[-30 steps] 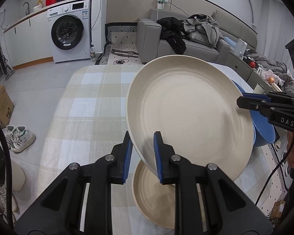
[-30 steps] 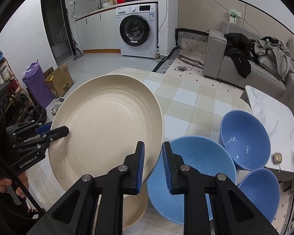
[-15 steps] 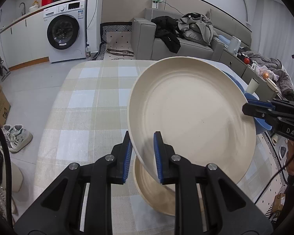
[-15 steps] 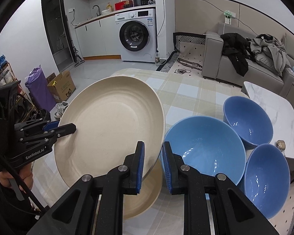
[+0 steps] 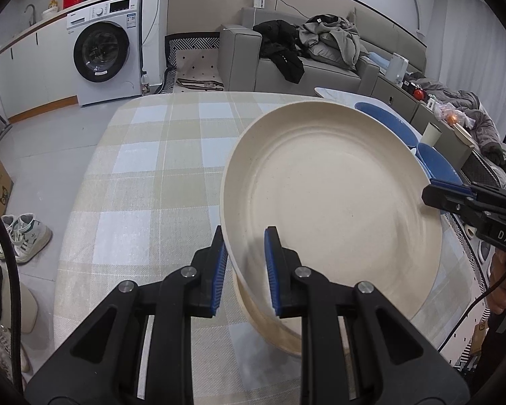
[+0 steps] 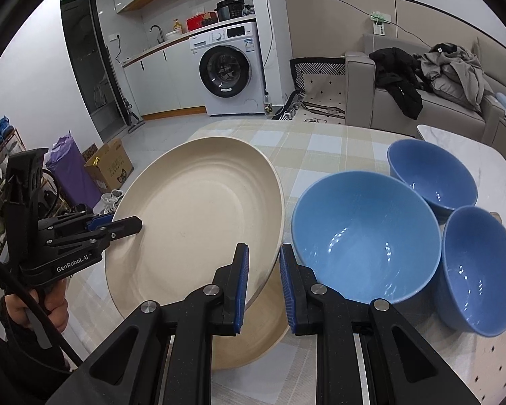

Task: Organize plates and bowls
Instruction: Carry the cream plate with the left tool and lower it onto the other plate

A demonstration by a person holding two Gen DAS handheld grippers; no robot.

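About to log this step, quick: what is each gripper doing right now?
Left gripper: shut on the rim of the cream plate.
Right gripper: shut on the opposite rim of the same plate.

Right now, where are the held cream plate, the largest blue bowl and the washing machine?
held cream plate (image 6: 192, 222), right wrist view, inner face.
largest blue bowl (image 6: 364, 236), right wrist view, inside bottom.
washing machine (image 5: 101, 50), left wrist view, door.
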